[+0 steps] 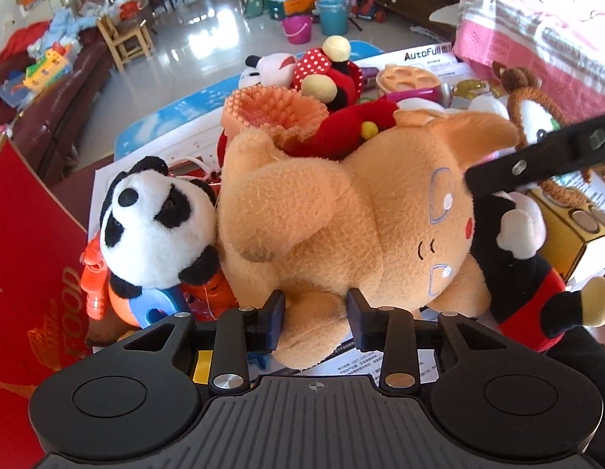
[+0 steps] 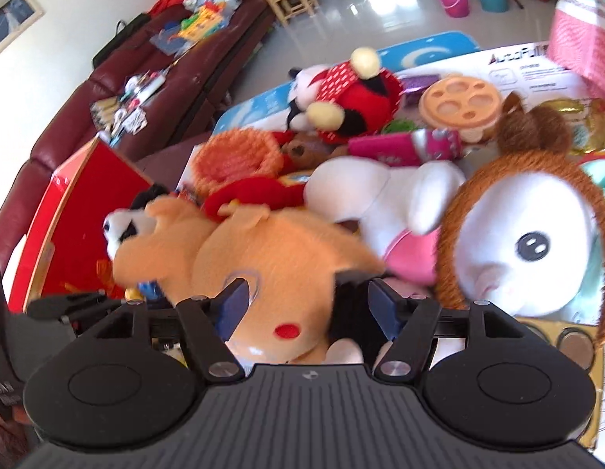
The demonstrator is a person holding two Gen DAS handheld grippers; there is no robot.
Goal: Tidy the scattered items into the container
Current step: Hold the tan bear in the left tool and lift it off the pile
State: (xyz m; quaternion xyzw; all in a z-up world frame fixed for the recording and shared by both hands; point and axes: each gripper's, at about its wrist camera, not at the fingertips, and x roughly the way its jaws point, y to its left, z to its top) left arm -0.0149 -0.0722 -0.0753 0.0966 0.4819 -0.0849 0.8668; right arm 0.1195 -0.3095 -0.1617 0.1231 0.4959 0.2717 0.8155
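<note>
- Gripping the tan plush dog (image 1: 341, 211) by one limb, the left gripper (image 1: 316, 318) has its jaws pinched on the soft leg; the toy lies on its back across the pile.
- The right gripper (image 2: 308, 306) stands wide open over the dog's head, holding nothing.
- Lift straight up, I'd judge, so the leg does not slip out.
- The panda (image 1: 153, 222) touches the dog's side and may drag along.
- The red box (image 1: 24, 273) stands just left, with open room above it.
</note>
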